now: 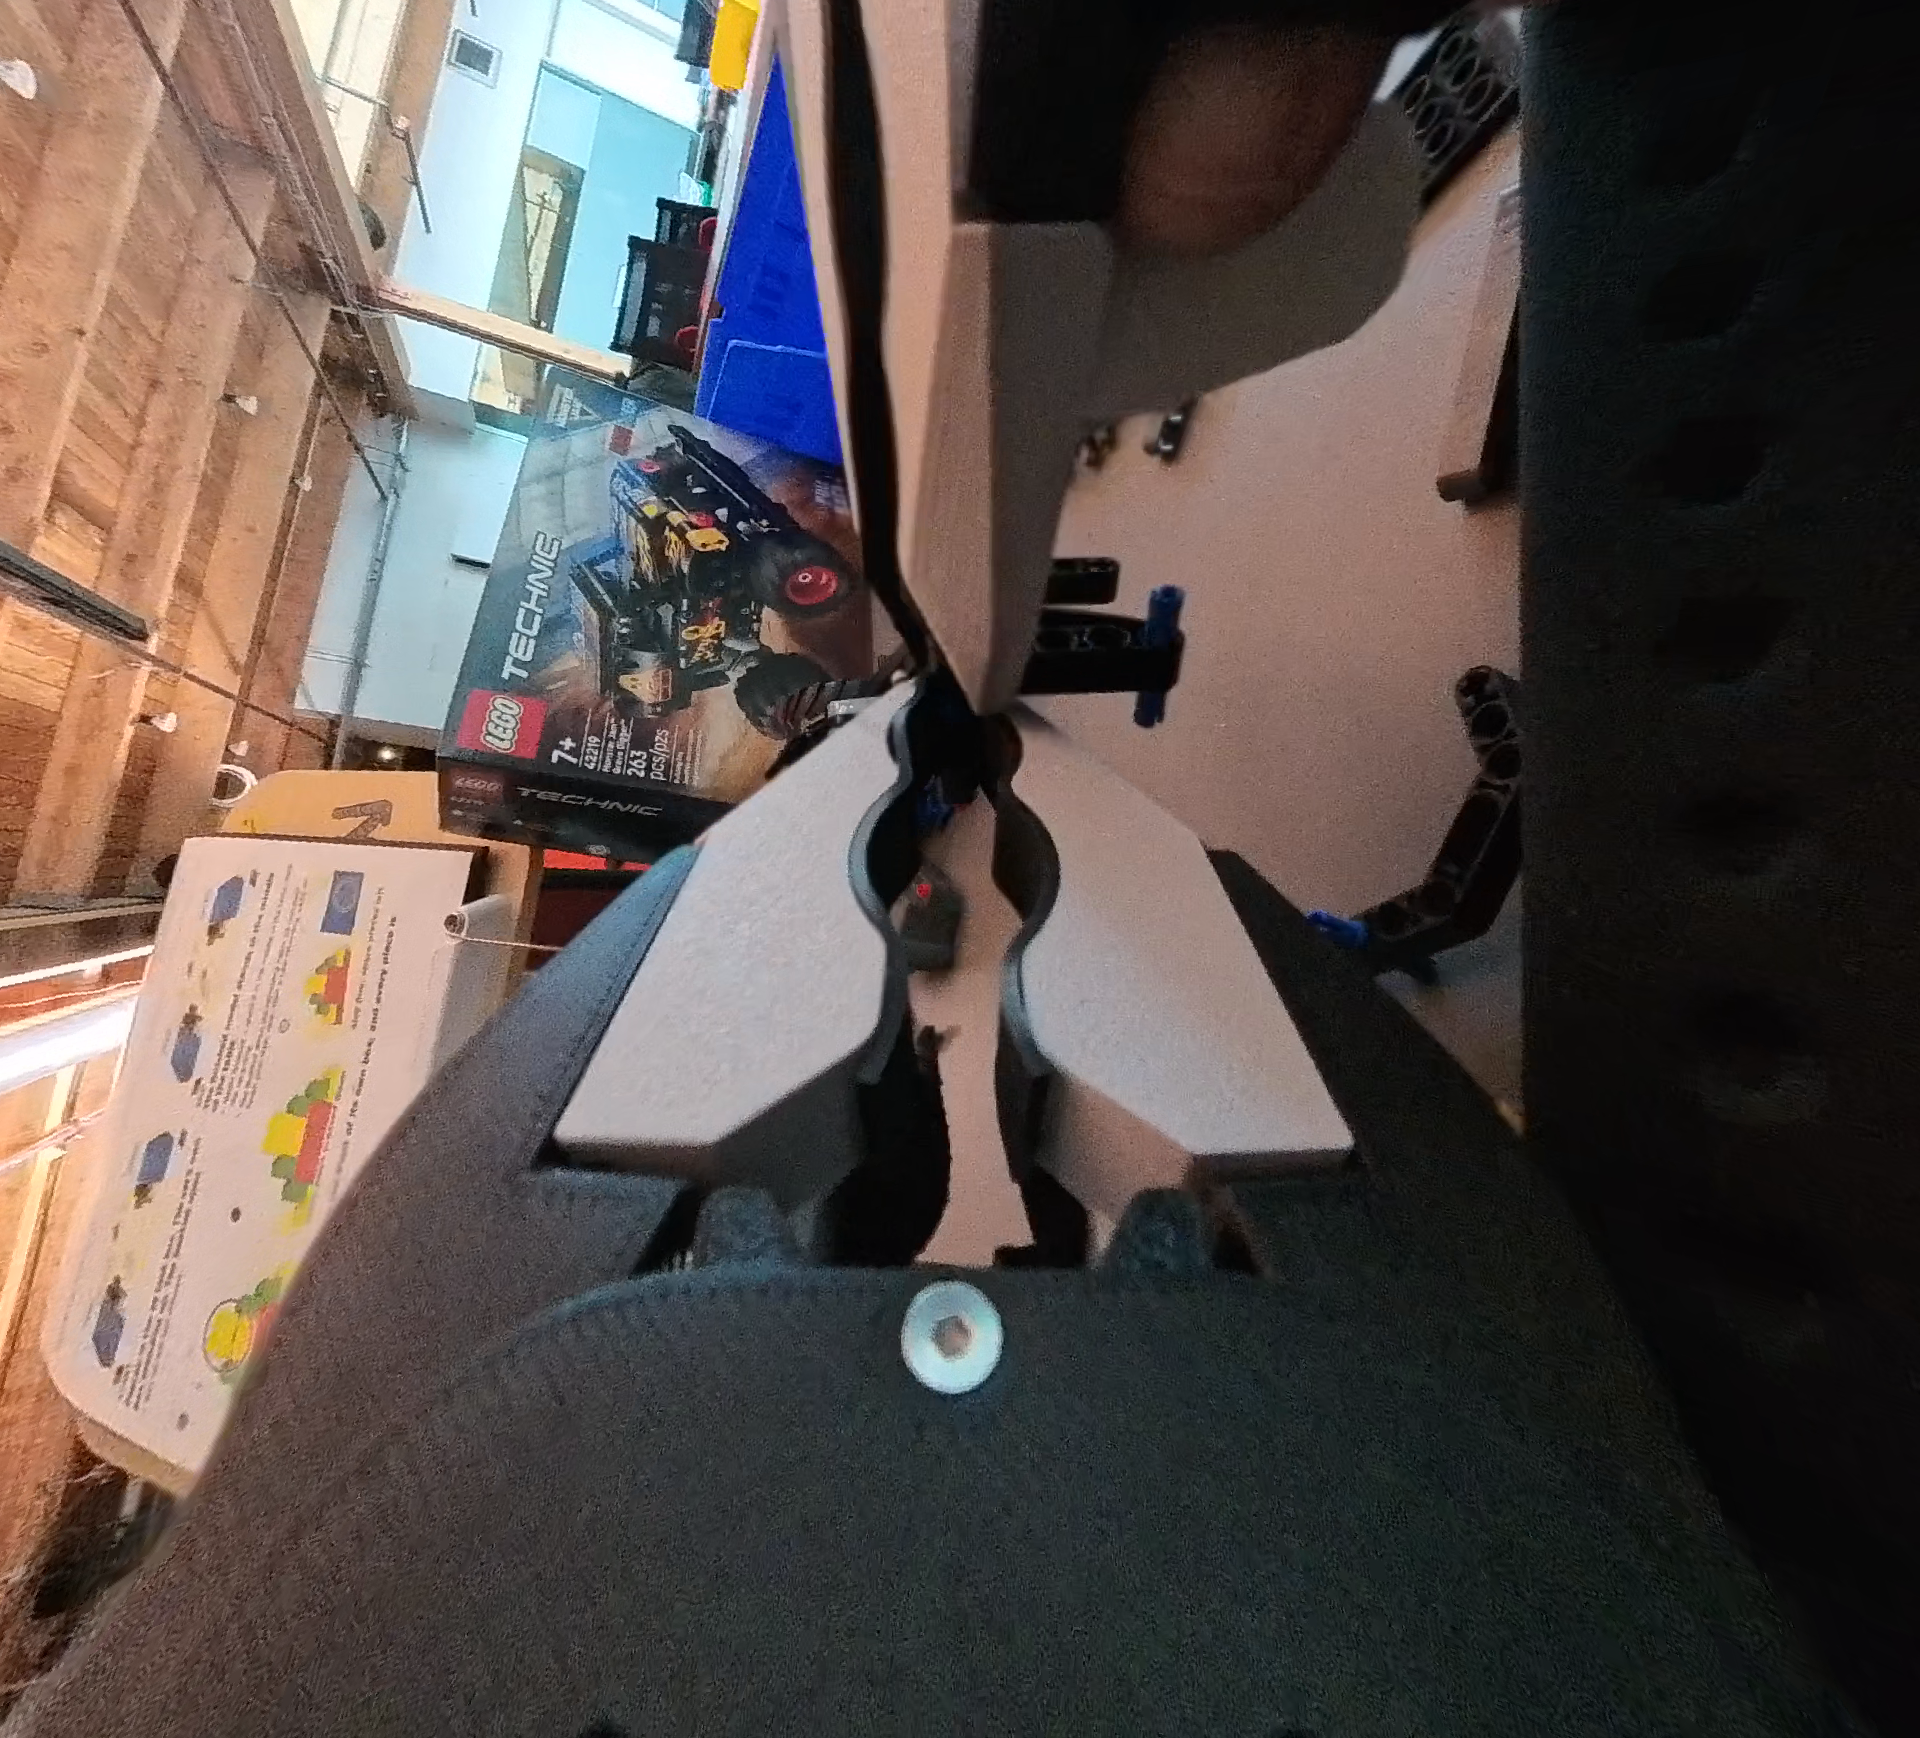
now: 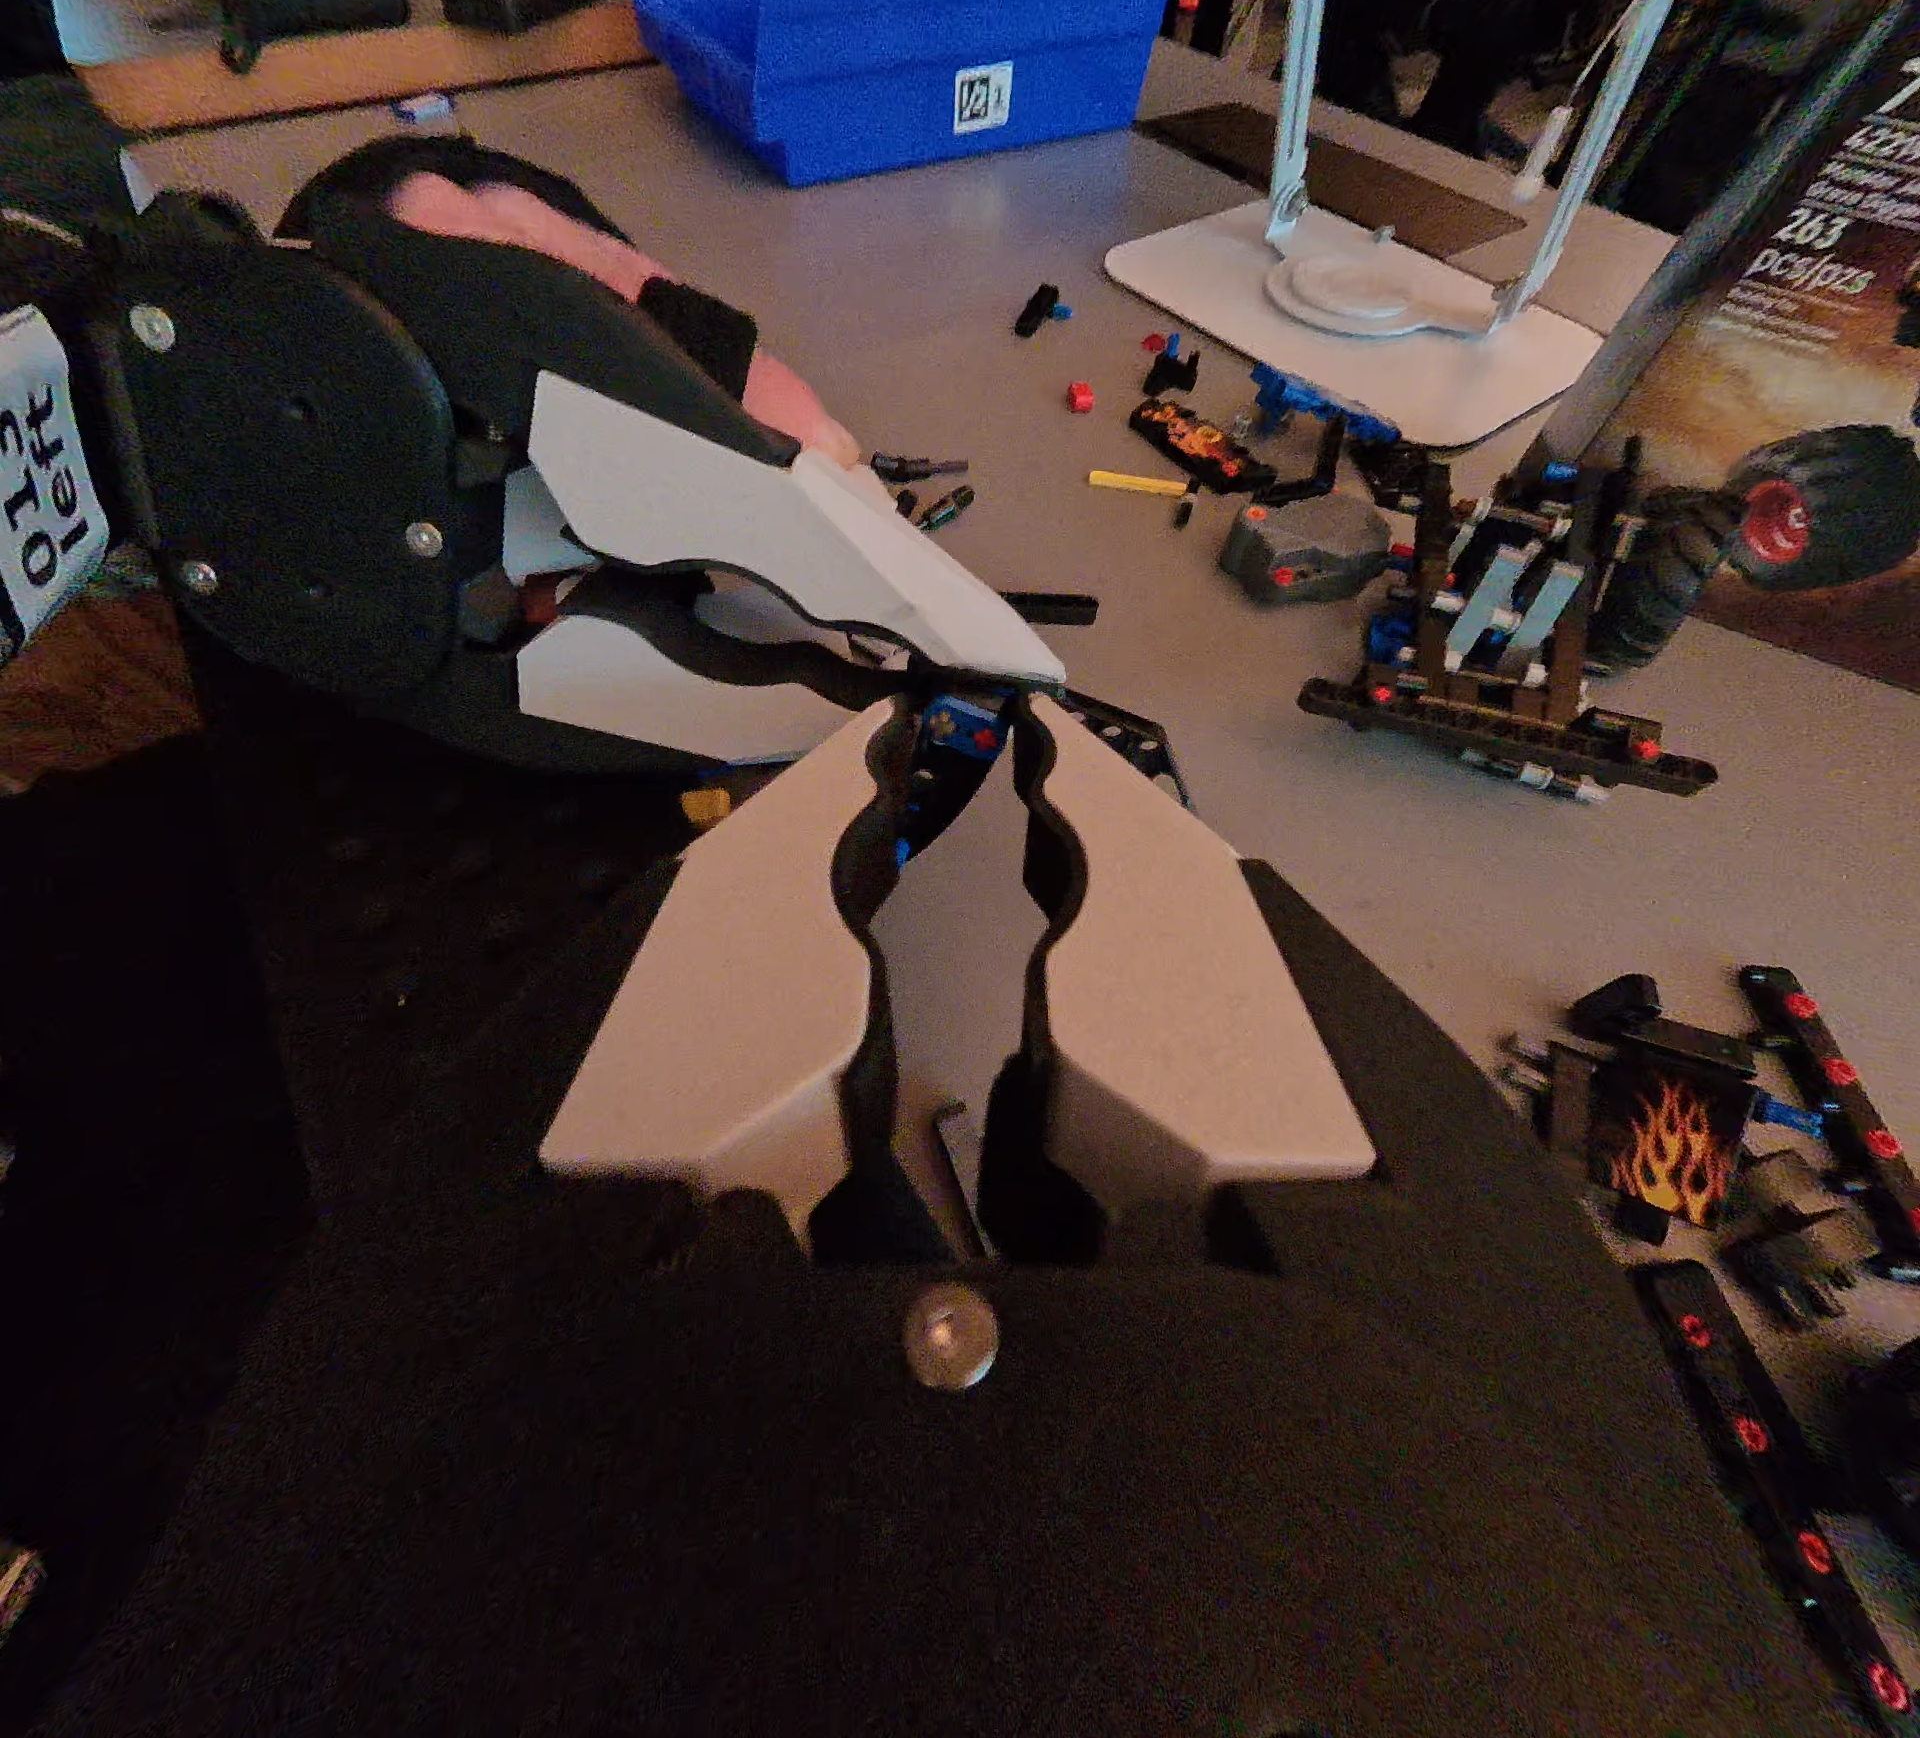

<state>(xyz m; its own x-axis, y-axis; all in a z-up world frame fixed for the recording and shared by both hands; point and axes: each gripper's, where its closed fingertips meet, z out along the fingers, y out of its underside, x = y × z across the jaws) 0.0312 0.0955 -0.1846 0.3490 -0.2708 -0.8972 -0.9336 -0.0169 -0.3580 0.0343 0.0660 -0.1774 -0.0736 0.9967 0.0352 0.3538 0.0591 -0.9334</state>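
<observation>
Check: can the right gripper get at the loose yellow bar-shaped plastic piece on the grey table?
Probably not yet: the right gripper is shut on a small blue-and-black piece, though bare table surrounds the yellow bar.

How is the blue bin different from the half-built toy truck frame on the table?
The blue bin is one smooth piece in a single colour, while the truck frame is many small black, blue, grey and red parts joined together. The bin stands at the far side of the table; the frame sits nearer, right of the right hand-held gripper. The bin bears a white sticker; the frame does not. Both rest on the table, untouched.
</observation>
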